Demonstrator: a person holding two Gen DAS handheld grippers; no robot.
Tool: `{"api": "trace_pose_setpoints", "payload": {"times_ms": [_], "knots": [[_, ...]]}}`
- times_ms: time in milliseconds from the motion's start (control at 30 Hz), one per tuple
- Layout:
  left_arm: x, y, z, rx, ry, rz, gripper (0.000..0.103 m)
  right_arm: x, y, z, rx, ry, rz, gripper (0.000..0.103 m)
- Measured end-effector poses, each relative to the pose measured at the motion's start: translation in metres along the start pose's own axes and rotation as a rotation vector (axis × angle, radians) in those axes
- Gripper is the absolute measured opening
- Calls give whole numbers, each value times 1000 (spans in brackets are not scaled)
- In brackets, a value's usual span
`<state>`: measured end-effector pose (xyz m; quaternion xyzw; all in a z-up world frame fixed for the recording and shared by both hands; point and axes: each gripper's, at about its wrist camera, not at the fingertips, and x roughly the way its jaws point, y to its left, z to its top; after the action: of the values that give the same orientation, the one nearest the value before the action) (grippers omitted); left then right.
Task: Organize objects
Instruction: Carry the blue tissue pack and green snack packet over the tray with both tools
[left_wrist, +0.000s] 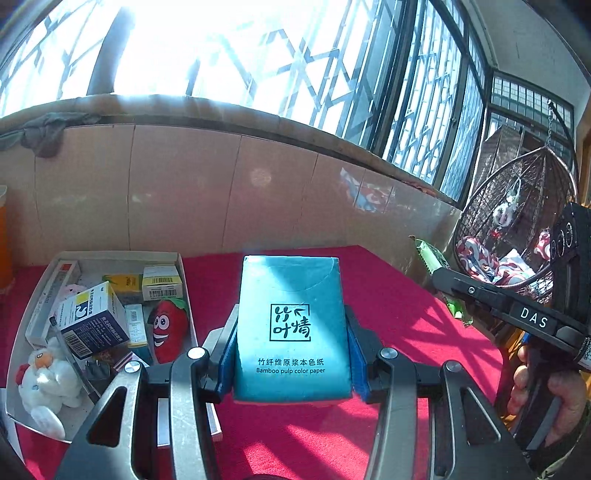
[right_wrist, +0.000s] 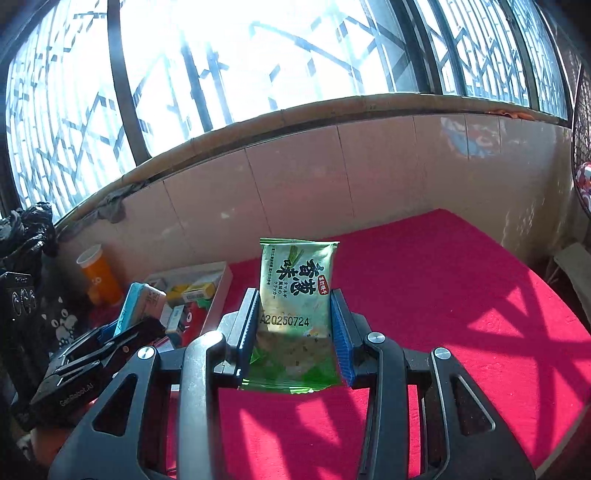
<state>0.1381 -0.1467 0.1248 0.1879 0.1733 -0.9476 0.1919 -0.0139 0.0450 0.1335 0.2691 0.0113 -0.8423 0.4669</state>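
Note:
My left gripper is shut on a teal tissue pack marked "Bamboo pulp color paper", held above the red tablecloth. My right gripper is shut on a green snack packet, also held above the cloth. The right gripper shows at the right of the left wrist view with the packet. The left gripper and tissue pack show at the left of the right wrist view. A white cardboard tray to the left holds small boxes, a red strawberry plush and a white plush.
The tray stands at the far left of the table against a tiled wall under barred windows. An orange bottle stands behind it. A hanging wicker chair is off the table's right side. The table's right edge drops off.

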Motion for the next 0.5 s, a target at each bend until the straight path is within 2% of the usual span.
{"api": "trace_pose_setpoints", "payload": {"times_ms": [500], "knots": [[-23, 31, -2, -51, -32, 30, 50, 10, 39, -3, -47, 31, 56, 37]]}}
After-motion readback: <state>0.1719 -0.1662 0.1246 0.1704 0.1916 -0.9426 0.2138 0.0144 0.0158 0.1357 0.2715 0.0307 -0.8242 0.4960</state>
